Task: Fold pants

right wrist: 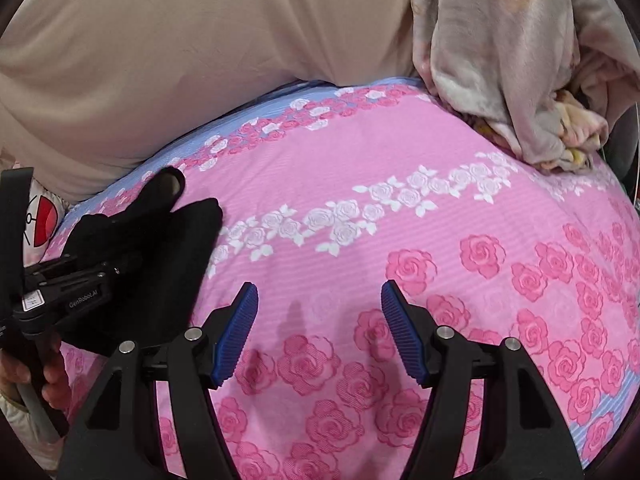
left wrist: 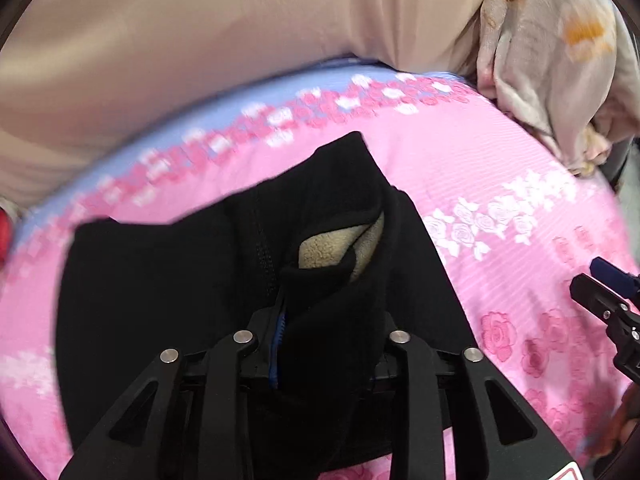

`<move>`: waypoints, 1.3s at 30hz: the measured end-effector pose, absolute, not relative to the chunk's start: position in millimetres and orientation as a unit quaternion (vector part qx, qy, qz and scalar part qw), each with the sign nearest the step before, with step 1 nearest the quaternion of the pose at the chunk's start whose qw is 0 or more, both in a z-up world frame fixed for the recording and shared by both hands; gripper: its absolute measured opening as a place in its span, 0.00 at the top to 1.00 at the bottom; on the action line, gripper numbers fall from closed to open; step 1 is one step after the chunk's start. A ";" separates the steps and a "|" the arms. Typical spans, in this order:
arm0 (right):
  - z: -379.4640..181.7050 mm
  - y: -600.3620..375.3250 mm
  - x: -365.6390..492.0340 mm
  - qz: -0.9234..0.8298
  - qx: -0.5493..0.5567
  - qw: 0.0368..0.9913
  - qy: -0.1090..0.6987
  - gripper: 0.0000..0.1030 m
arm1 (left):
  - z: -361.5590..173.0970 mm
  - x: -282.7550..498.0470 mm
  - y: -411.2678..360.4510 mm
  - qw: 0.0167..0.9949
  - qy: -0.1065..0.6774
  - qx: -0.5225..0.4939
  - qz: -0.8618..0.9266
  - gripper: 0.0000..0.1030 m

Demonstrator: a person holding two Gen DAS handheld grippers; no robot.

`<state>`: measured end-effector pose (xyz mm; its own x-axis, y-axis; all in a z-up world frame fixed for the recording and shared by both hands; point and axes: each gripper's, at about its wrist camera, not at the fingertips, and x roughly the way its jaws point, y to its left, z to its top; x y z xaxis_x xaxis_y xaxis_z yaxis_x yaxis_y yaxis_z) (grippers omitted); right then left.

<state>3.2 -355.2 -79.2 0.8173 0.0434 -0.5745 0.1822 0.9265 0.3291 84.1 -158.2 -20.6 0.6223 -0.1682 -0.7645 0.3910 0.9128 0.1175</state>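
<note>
Black pants [left wrist: 160, 280] with a beige fleece lining [left wrist: 320, 252] lie bunched on a pink rose-print bed sheet [left wrist: 500, 184]. My left gripper [left wrist: 324, 336] is shut on a thick fold of the black pants, which hides most of its blue pads. The pants and the left gripper also show at the left in the right wrist view [right wrist: 132, 256]. My right gripper [right wrist: 318, 328] is open and empty over bare sheet [right wrist: 400, 152], to the right of the pants. It shows at the right edge of the left wrist view [left wrist: 604, 300].
A beige pillow or headboard cover [right wrist: 180, 60] runs along the back of the bed. A crumpled grey printed blanket [right wrist: 500, 60] lies at the back right. A red and white item [right wrist: 42, 220] sits at the far left.
</note>
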 end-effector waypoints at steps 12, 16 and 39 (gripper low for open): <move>-76.7 -346.5 11.0 -0.020 0.192 0.934 0.300 0.39 | 29.1 92.5 -157.1 0.875 0.422 0.071 -0.225 0.28; -66.4 -341.7 1.6 -0.033 0.180 0.938 0.294 0.39 | 51.2 80.0 -139.2 0.881 0.396 0.008 -0.260 0.28; -23.3 -219.9 59.4 0.094 0.071 0.937 0.328 0.77 | -22.7 97.8 65.2 0.909 0.401 0.099 0.051 0.26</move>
